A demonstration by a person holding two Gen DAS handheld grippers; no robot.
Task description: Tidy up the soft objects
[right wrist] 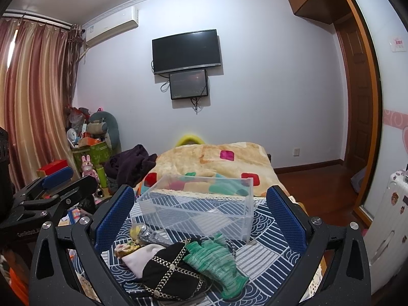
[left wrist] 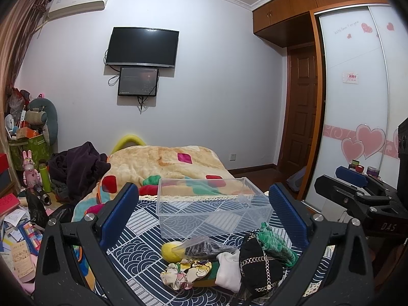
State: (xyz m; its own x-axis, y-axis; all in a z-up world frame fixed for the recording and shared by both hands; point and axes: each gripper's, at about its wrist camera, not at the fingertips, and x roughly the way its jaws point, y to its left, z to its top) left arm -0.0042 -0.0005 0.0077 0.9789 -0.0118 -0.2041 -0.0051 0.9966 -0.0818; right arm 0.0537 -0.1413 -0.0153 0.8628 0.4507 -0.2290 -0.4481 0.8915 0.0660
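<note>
My left claw (left wrist: 201, 204) hangs spread wide with nothing between its blue pads, and my right claw (right wrist: 201, 206) is spread just as wide, also holding nothing. Straight ahead of both, between the fingers, the clear plastic bin (right wrist: 199, 206) stands upright on the patterned blue cloth (right wrist: 267, 250). Nearer to me than the bin lies the heap of soft things: a black cap with gold chain trim (right wrist: 170, 270), a green knitted glove (right wrist: 216, 262) touching it on my right, a white sock (left wrist: 229, 270), a floral scrunchie (left wrist: 186, 271) and a yellow ball (left wrist: 170, 251) toward my left.
</note>
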